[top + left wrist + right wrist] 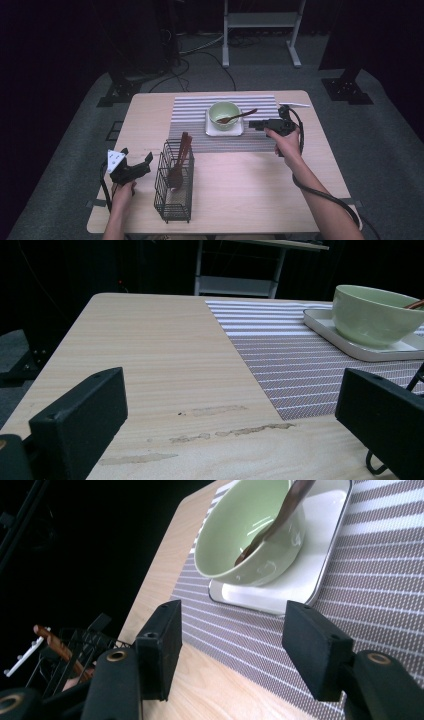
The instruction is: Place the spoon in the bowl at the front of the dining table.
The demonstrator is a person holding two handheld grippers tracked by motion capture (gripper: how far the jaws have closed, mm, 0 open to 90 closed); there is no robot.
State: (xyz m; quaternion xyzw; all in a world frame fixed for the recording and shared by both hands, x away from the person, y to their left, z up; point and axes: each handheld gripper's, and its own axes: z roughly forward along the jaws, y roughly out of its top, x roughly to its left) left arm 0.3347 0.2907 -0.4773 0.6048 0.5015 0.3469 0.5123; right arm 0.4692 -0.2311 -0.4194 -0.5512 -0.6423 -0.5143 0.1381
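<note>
The wooden spoon (236, 117) lies in the green bowl (223, 114), its scoop down inside and its handle leaning over the rim toward my right gripper (257, 125). The bowl stands on a white square plate (210, 131), and the plate on a striped mat (190, 112) at the far middle of the table (250, 195). My right jaws stand apart with nothing between them; they point level at the bowl from just beside the plate. In the right gripper view the spoon (272, 522) runs as a dark slanted bar, from the bowl's floor up over the rim (210, 535), ahead of the jaws. The spoon's long axis points toward my right hand (286, 142), so this hand is by far the nearer. My left gripper (131, 169) rests well apart at the near left, jaws wide and holding nothing, beside a black wire basket (172, 200) that holds more wooden utensils (181, 155). The table is pale wood with worn patches (220, 432). Around it lie grey carpet, dark curtains and a white metal stand (260, 22).
</note>
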